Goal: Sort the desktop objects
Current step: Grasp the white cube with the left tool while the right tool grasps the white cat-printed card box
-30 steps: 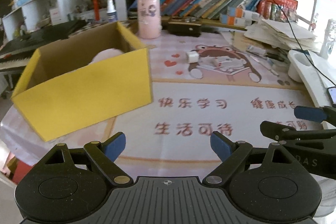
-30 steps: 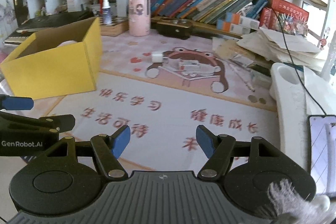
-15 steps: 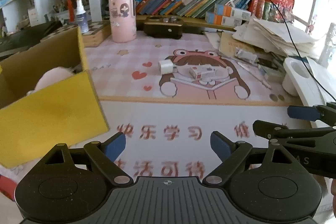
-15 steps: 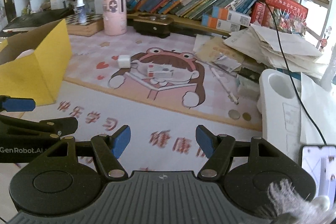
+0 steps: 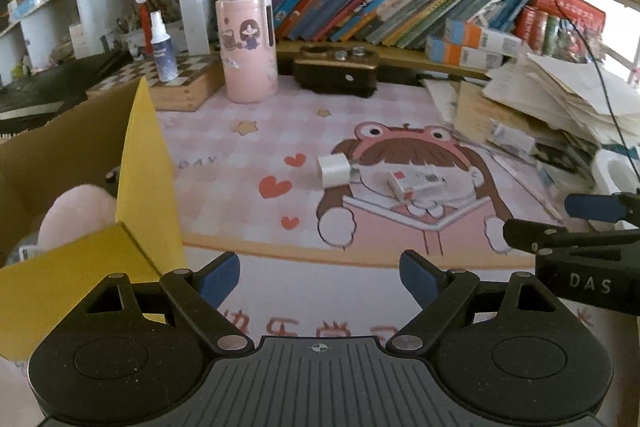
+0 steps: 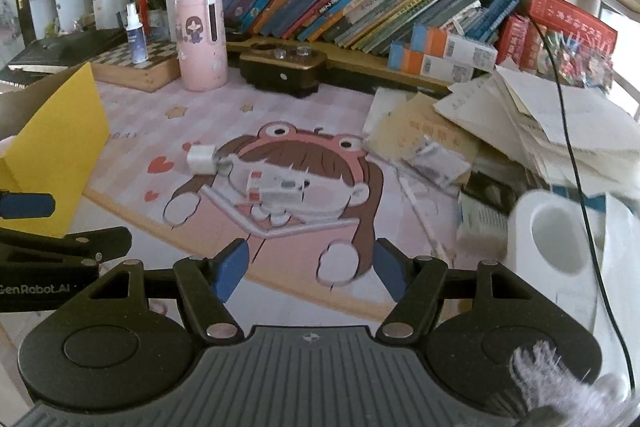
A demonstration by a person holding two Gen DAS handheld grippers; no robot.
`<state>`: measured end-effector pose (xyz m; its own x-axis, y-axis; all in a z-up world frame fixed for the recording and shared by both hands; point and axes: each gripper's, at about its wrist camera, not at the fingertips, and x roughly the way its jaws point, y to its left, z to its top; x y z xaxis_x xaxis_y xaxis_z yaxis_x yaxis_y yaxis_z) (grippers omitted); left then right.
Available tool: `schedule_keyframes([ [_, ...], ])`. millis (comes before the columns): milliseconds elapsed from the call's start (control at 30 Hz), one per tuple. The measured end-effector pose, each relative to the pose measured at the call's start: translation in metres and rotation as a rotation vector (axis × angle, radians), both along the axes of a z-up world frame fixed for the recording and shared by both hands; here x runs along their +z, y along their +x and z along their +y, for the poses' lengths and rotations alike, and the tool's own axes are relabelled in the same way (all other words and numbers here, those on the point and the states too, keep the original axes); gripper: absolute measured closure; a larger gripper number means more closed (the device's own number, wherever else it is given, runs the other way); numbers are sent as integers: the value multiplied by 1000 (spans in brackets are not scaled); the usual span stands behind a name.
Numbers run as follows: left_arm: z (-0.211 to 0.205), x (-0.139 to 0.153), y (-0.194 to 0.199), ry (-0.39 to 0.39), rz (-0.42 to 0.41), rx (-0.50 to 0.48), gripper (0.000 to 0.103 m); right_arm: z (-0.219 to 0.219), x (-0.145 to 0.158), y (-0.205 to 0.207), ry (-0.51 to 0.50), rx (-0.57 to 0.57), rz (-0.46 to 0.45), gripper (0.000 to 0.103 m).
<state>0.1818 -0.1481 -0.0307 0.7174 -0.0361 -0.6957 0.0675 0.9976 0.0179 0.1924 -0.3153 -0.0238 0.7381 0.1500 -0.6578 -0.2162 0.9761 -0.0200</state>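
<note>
- Left wrist view: the left tool [image 5: 320, 277] hangs over the front of the counter [image 5: 320, 291], blue pads spread wide, nothing between them.
- Off to its left sits the yellow box [image 5: 144, 183], open on top, with a pink plush [image 5: 76, 215] tucked inside against the near wall.
- Straight ahead on the cartoon desk mat [image 5: 248, 147] there's a white charger cube [image 5: 334, 171], and just to the right of it a small red-and-white box [image 5: 416, 185]. They're close together; can't tell if they touch.
- Right wrist view: the right tool [image 6: 310, 273] is also released, pads wide apart and holding nothing, pointed roughly at the same charger cube [image 6: 202, 159] and red-and-white box [image 6: 276, 187].
- Each tool pokes into the other's view from the side, so they're side by side, not touching anything.
- Further back: a pink tumbler [image 5: 246, 47] standing upright, a dark brown case [image 5: 336, 73] beside it, a spray bottle [image 5: 162, 47] on a checkered board [image 5: 180, 83].
- Leaning books [image 6: 352, 11] fill the shelf behind, and a messy paper pile [image 6: 552, 123] sits on the right, with a white roll [image 6: 552, 239] near the right tool.
</note>
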Motion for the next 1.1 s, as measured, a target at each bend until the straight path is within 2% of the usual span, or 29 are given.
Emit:
schedule_keyframes([
  [267, -9, -7, 32, 29, 15, 37, 21, -1, -9, 41, 3, 63, 11, 37],
  [700, -17, -16, 97, 21, 29, 86, 21, 19, -40, 89, 0, 123, 50, 36],
  [1000, -25, -35, 134, 7, 78, 95, 28, 27, -55, 106, 18, 131, 57, 31],
  [1100, -27, -42, 142, -5, 99, 99, 34, 31, -58, 109, 23, 141, 55, 31],
])
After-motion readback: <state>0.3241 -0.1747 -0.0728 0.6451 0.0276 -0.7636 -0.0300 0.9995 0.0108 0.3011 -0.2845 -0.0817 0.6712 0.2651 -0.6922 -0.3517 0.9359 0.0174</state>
